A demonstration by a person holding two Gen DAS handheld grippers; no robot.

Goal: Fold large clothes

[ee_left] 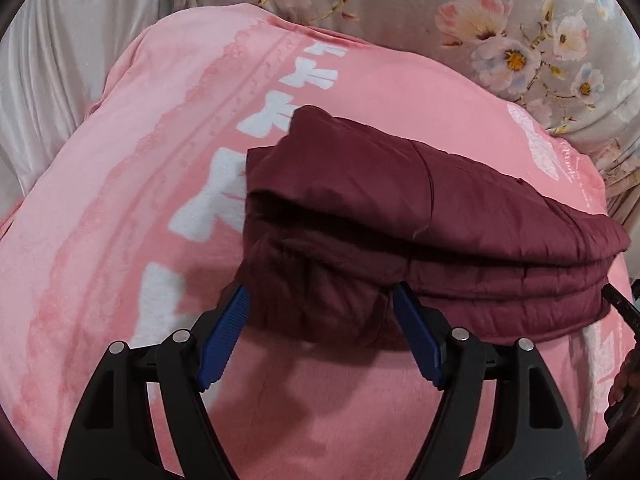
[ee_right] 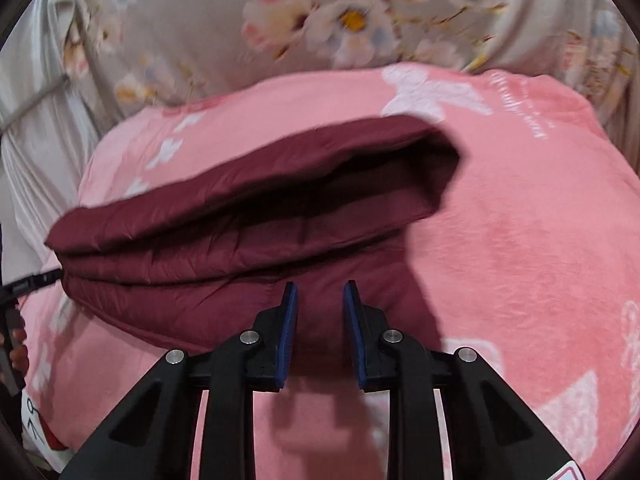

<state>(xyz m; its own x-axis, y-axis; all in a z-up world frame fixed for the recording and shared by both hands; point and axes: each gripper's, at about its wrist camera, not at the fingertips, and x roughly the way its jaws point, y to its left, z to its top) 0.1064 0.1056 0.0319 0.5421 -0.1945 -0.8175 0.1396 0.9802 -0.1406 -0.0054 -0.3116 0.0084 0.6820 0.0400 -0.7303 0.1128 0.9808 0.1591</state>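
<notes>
- The dark red padded jacket (ee_left: 420, 232) lies on the pink blanket (ee_left: 120, 220), already doubled over into a thick stack of several layers, so I judge the folding to be near its end: what is left looks like a last tuck or squaring-up of the bundle.
- Left claw (ee_left: 320, 300): its jaws stand wide, one blue pad on each side of the bulging near corner of the jacket. The tips seem to touch or just brush the cloth, but nothing is pinched between them; the corner sits straight ahead of it, in the gap.
- Right claw (ee_right: 320, 296): its jaws stand narrow, with a slim gap showing between the blue pads. The jacket's lower fold lies right in front of the tips and behind the gap; I cannot tell whether any cloth is caught there, and it looks more like resting against it than gripping.
- From the right claw, the top layer gapes open ahead and above, with a dark hollow under it, so the stack is not yet lying flat.
- Next move, as I judge it: either press the puffy layers down or close on the near edge to shift the bundle, slowly, since slick padded cloth may spring back open.
- A flowered sheet (ee_right: 320, 20) lies beyond the blanket, well ahead of both claws.
</notes>
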